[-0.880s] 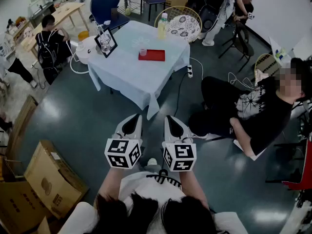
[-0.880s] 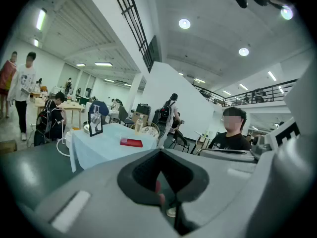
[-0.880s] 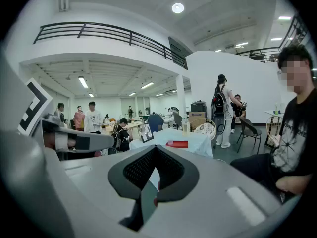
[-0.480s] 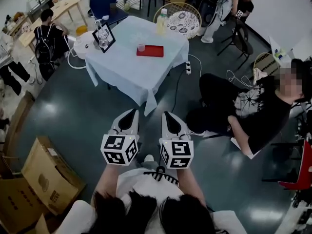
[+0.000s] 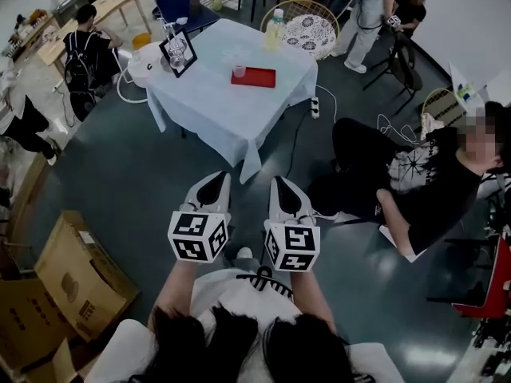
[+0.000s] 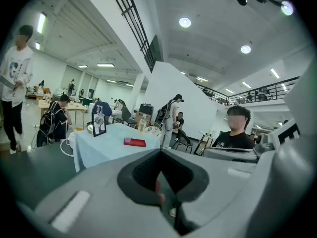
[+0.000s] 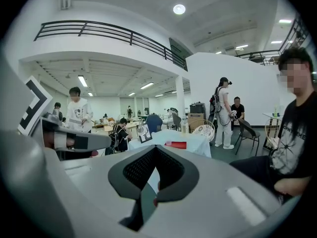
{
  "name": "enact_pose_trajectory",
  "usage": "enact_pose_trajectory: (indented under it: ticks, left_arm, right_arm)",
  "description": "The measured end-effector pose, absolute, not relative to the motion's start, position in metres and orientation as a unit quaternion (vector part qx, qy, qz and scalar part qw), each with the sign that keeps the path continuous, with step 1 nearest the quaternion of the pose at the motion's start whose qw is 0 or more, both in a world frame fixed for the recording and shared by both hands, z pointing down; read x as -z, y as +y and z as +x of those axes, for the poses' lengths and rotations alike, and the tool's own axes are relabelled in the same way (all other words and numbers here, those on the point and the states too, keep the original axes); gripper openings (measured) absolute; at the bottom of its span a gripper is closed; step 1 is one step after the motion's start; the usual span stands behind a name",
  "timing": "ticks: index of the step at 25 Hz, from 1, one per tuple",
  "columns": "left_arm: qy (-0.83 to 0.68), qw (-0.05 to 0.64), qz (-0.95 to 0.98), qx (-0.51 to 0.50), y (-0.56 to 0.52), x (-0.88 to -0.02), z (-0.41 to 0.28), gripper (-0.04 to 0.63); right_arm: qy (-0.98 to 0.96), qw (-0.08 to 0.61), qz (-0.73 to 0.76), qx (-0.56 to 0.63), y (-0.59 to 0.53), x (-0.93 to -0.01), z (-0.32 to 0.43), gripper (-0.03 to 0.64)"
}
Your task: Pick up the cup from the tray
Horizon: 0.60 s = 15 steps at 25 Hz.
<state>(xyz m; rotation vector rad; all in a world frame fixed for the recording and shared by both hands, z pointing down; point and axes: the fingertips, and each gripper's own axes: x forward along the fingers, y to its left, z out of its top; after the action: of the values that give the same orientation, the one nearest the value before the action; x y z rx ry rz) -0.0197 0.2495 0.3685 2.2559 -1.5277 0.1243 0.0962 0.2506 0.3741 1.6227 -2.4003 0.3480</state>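
A small clear cup (image 5: 238, 71) stands at the left end of a red tray (image 5: 255, 77) on a table with a white cloth (image 5: 227, 110), far ahead across the dark floor. My left gripper (image 5: 218, 179) and right gripper (image 5: 281, 183) are held side by side low in the head view, well short of the table, both shut and empty. In the left gripper view the red tray (image 6: 134, 142) shows beyond the left gripper (image 6: 159, 152). In the right gripper view the red tray (image 7: 177, 145) lies past the right gripper (image 7: 156, 148).
A framed picture (image 5: 177, 52) and a yellow bottle (image 5: 276, 29) also stand on the table. A person in black (image 5: 423, 182) sits to the right. Cardboard boxes (image 5: 72, 274) lie at the left. A power strip with its cable (image 5: 314, 108) lies by the table's right corner.
The table and tray sit a little higher in the head view than before. Both grippers stay side by side and shut.
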Motion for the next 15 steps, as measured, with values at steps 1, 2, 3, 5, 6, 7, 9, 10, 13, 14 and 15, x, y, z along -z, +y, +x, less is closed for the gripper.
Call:
enact_pose_trajectory:
  ticks: [1,2,3,5,6,7,9,10,13,14,15]
  left_arm:
    - [-0.549,0.205,0.809,-0.045,0.249,-0.368,-0.02,0.0]
    - [-0.55,0.205,0.808,-0.045,0.249,-0.367,-0.019,0.0]
    - [-0.551,0.205,0.807,-0.044,0.249,-0.367,-0.019,0.0]
    - [-0.555,0.208,0.804,-0.041,0.249,-0.366,-0.019,0.0]
    - [-0.558,0.209,0.802,-0.039,0.249,-0.366,-0.019,0.0]
    - [-0.562,0.211,0.799,-0.037,0.248,-0.365,-0.019,0.0]
    - [-0.57,0.213,0.793,-0.034,0.246,-0.365,-0.018,0.0]
    - [-0.574,0.213,0.79,-0.035,0.245,-0.365,-0.017,0.0]
    - [-0.582,0.209,0.785,-0.039,0.244,-0.366,-0.014,0.0]
    - [-0.583,0.208,0.784,-0.041,0.244,-0.367,-0.013,0.0]
    - [-0.584,0.208,0.784,-0.042,0.244,-0.367,-0.012,0.0]
  right_arm:
    - [-0.817,0.111,0.553,-0.119,0.25,-0.374,0.097,0.021]
    - [-0.818,0.111,0.552,-0.12,0.25,-0.375,0.097,0.021]
    - [-0.819,0.111,0.549,-0.123,0.25,-0.376,0.097,0.021]
    - [-0.826,0.107,0.536,-0.136,0.249,-0.377,0.095,0.023]
    - [-0.832,0.106,0.526,-0.143,0.248,-0.378,0.093,0.023]
    - [-0.838,0.108,0.515,-0.148,0.248,-0.38,0.092,0.031]
    - [-0.851,0.116,0.489,-0.152,0.247,-0.383,0.089,0.093]
    - [-0.856,0.117,0.479,-0.153,0.248,-0.384,0.088,0.132]
    - [-0.865,0.117,0.464,-0.151,0.247,-0.385,0.09,0.15]
    - [-0.866,0.118,0.463,-0.148,0.246,-0.386,0.091,0.156]
    - [-0.867,0.118,0.462,-0.146,0.244,-0.385,0.093,0.163]
